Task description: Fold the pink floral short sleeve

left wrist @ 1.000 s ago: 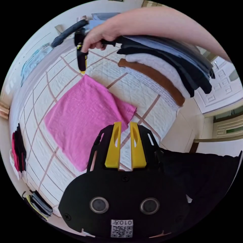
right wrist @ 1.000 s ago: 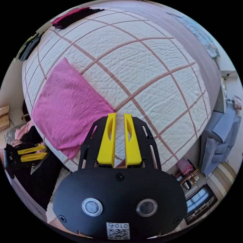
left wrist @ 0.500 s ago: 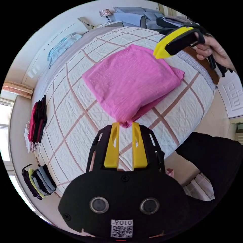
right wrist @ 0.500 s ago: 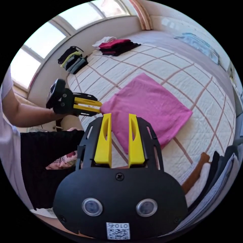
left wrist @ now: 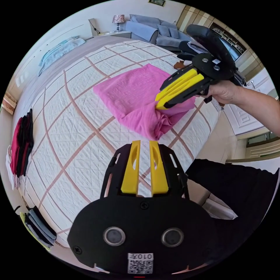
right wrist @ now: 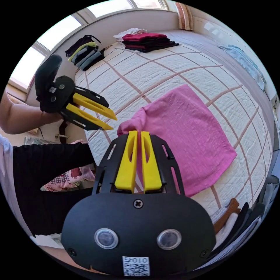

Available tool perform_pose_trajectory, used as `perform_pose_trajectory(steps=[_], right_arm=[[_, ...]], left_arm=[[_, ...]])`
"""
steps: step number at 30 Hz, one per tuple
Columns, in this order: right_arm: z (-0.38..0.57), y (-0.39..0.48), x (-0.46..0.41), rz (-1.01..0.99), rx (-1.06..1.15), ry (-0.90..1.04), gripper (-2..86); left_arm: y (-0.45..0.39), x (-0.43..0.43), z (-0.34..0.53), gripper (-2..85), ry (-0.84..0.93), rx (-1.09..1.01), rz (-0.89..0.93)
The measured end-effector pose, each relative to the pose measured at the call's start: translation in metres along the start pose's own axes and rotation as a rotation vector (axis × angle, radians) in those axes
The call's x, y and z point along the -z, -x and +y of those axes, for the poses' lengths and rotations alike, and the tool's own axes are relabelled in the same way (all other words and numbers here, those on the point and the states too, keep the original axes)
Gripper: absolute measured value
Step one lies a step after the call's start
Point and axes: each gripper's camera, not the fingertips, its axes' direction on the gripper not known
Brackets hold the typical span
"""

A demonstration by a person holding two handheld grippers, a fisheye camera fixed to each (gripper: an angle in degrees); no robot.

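Observation:
A plain pink folded garment (left wrist: 131,90) lies on the white quilted bed (left wrist: 81,140). Its corner nearest the person is bunched and lifted. My right gripper (right wrist: 139,132) is shut on that corner, with pink cloth pinched between the yellow jaws. In the left gripper view the right gripper (left wrist: 157,104) comes in from the right in a hand and grips the same bunched edge. My left gripper (left wrist: 144,142) hovers just short of the bunched cloth with its jaws slightly apart and nothing between them. In the right gripper view the left gripper (right wrist: 114,124) hangs to the left of the pinched corner, apart from the garment (right wrist: 186,125).
Folded stacks sit around the bed: red and black (right wrist: 145,39), grey and yellow (right wrist: 84,54), and a tall brown, white and dark pile (right wrist: 233,215). A pale blue cloth (left wrist: 58,49) lies near the headboard. Pink patterned fabric (right wrist: 73,178) shows beside the person's dark clothing.
My right gripper came down on the garment's near corner, shut on it and bunched it upward. My left gripper has drawn slightly back from that corner.

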Motion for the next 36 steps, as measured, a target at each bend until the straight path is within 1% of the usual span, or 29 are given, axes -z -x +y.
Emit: perform_pose_trajectory(steps=[1,3,7,8,10,12,14,15,16,17,19,21,23,25,26,28,29,30,31,32,33,35,36], right_arm=[[0.005,0.004,0.002,0.007,-0.004,-0.005,4.2],[0.012,0.011,0.003,0.018,-0.004,-0.007,4.2],[0.022,0.023,0.001,0.021,0.014,0.002,4.2],[0.026,0.027,0.000,0.018,0.024,0.003,4.3],[0.035,0.028,-0.002,-0.007,0.016,0.012,4.3],[0.048,0.023,0.001,-0.038,-0.052,-0.027,4.1],[0.075,0.012,0.003,0.021,-0.209,-0.090,3.6],[0.082,0.010,0.000,0.056,-0.246,-0.073,3.4],[0.094,0.005,-0.014,0.133,-0.303,0.001,2.9],[0.108,0.002,-0.027,0.151,-0.294,0.018,2.4],[0.127,-0.003,-0.025,0.104,-0.324,-0.056,2.0],[0.141,-0.010,-0.006,0.115,-0.434,-0.048,2.0],[0.184,-0.012,0.026,0.183,-0.640,-0.185,2.4],[0.215,-0.013,0.032,0.158,-0.753,-0.208,3.3],[0.231,-0.012,0.028,0.141,-0.797,-0.183,4.1],[0.250,-0.011,0.023,0.119,-0.871,-0.177,5.6],[0.262,-0.010,0.020,0.073,-0.917,-0.230,6.9],[0.267,-0.011,0.018,0.040,-0.944,-0.257,7.6],[0.278,-0.013,0.012,-0.037,-1.003,-0.311,9.1],[0.288,-0.015,0.005,-0.111,-1.044,-0.367,9.6],[0.292,-0.016,0.001,-0.140,-1.067,-0.382,9.9],[0.305,-0.019,-0.013,-0.218,-1.130,-0.407,10.5],[0.307,-0.019,-0.015,-0.225,-1.141,-0.404,10.6]], left_arm=[[-0.010,0.002,-0.002,1.9,-0.002,-0.018,-0.047],[-0.022,0.002,-0.009,1.9,-0.005,-0.042,-0.079],[-0.026,0.007,-0.019,1.3,-0.020,0.033,-0.149],[-0.024,0.008,-0.018,1.0,-0.021,0.049,-0.152],[-0.009,0.009,-0.009,0.4,-0.001,0.115,-0.087],[0.004,0.003,0.007,0.3,0.021,0.178,-0.046],[0.013,-0.003,0.019,0.3,0.027,0.207,0.012],[0.014,-0.004,0.020,0.5,0.030,0.206,0.034],[0.011,-0.003,0.019,0.7,0.035,0.185,0.040],[0.010,-0.003,0.017,0.9,0.043,0.174,0.039],[0.004,-0.001,0.016,1.7,0.081,0.157,0.057],[0.001,0.011,0.021,2.4,0.090,0.170,0.058],[-0.008,0.037,0.025,3.2,0.052,0.174,-0.003],[-0.032,0.063,0.015,4.4,0.031,0.103,-0.067],[-0.040,0.066,0.009,4.7,0.027,0.074,-0.073],[-0.078,0.068,-0.020,6.0,-0.014,-0.084,-0.101],[-0.089,0.066,-0.028,6.3,-0.021,-0.129,-0.108],[-0.111,0.058,-0.047,6.9,-0.028,-0.227,-0.106],[-0.133,0.047,-0.065,7.7,-0.028,-0.315,-0.098],[-0.143,0.042,-0.072,8.1,-0.030,-0.356,-0.094],[-0.165,0.030,-0.083,8.9,-0.024,-0.448,-0.093],[-0.195,0.008,-0.091,10.2,0.013,-0.549,-0.169],[-0.210,-0.003,-0.092,10.9,0.030,-0.601,-0.209]])
